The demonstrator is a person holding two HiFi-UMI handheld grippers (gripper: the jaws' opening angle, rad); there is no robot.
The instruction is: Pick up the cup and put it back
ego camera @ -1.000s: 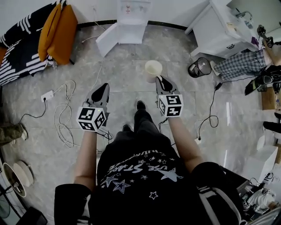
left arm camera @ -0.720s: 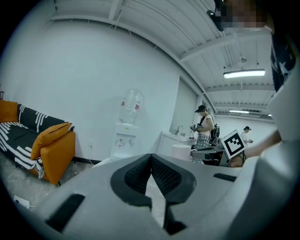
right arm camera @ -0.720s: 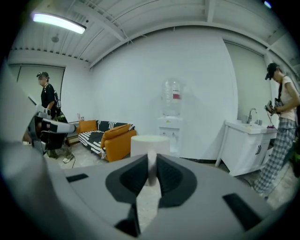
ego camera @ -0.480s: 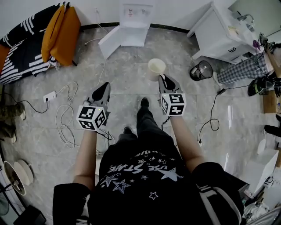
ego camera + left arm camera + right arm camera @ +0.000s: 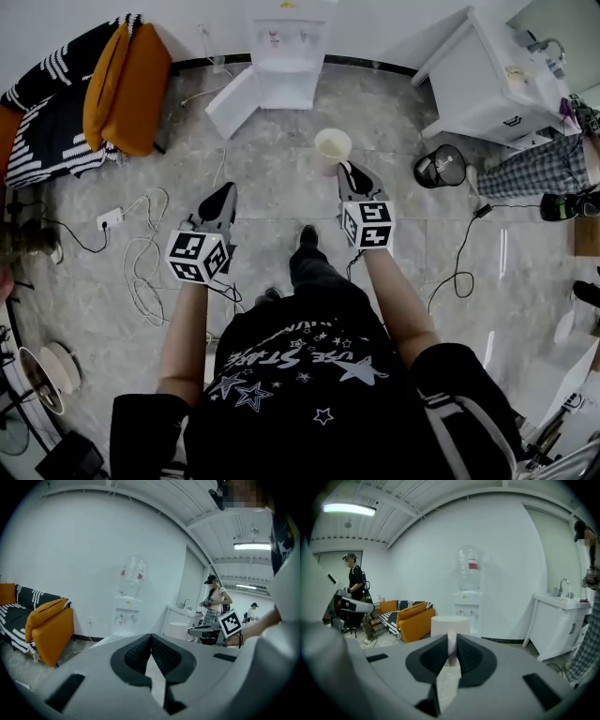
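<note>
Right gripper: the right gripper (image 5: 345,169) (image 5: 451,641) is clamped on the cream paper cup (image 5: 331,146) (image 5: 450,623), its two dark ribbed fingers (image 5: 471,659) nearly together with only the thin cup wall between them.

Cup against the fingers: in the right gripper view a pale strip of the near wall runs straight down the slot between the pads, the rim stands just above the fingertips, and the round body sits on the far side of them.

Cup from above: in the head view it is upright, mouth open to the camera, touching the tips of the right gripper and jutting out just past them, over the grey tiled floor (image 5: 281,169).

Left gripper: the left gripper (image 5: 225,190) (image 5: 151,637) has its fingers (image 5: 133,656) pressed tip to tip, nothing between them, and the cup lies well apart from them, off to their right.

Beyond the fingers: the white water dispenser (image 5: 281,42) (image 5: 468,606) (image 5: 126,618) stands past the cup, and an orange cushion (image 5: 127,80) lies off beyond the left fingers, to their left.
</note>
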